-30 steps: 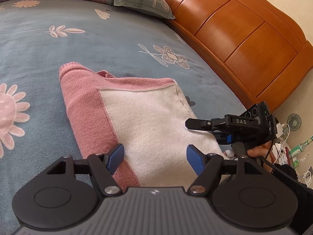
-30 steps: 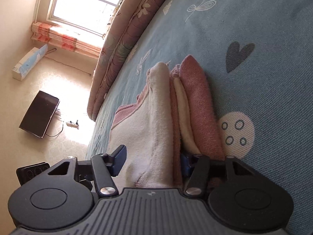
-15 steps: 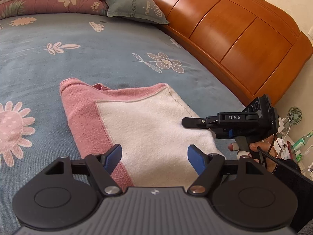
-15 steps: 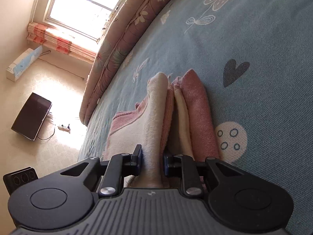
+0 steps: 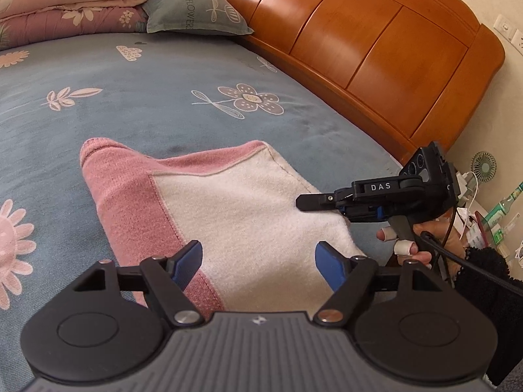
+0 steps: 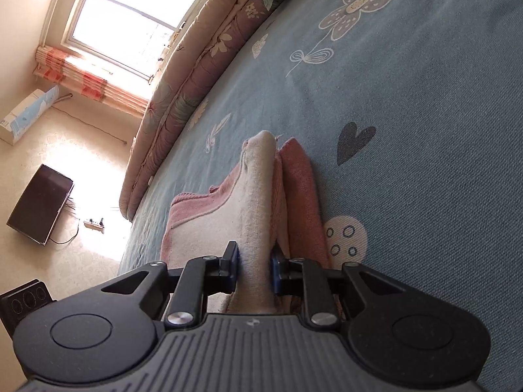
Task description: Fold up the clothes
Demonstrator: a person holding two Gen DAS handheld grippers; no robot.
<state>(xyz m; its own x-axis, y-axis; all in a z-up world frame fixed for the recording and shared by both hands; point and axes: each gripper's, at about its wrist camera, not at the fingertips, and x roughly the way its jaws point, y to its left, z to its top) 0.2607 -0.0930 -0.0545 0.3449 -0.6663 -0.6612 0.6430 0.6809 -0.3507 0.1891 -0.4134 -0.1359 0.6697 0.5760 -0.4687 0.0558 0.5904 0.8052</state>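
The folded pink and cream garment point(image 5: 228, 215) lies on the bed point(image 5: 163, 111), in the lower middle of the left wrist frame. Behind it, at the upper right, curves the orange wooden headboard point(image 5: 376, 52). A grey-green pillow point(image 5: 196, 13) at the top carries the word "FLOWERS" as far as I can read it, and it rests beside a stack of folded quilts point(image 5: 65, 9). On the right edge there are bottles and cables on the floor, too small to tell more.

The left gripper point(image 5: 258, 261) hangs above the near edge of the garment, jaws wide and holding nothing; they have just been opening a little more. The right gripper point(image 6: 255, 268), marked "DAS" on its side, was loose around the cream fold one second ago and now pinches this fold firmly between its blue pads point(image 6: 277, 271). The pinched edge stands a little higher than before. At the left of the right wrist frame are a bright window point(image 6: 130, 13) and a dark screen point(image 6: 39, 209) on the floor.
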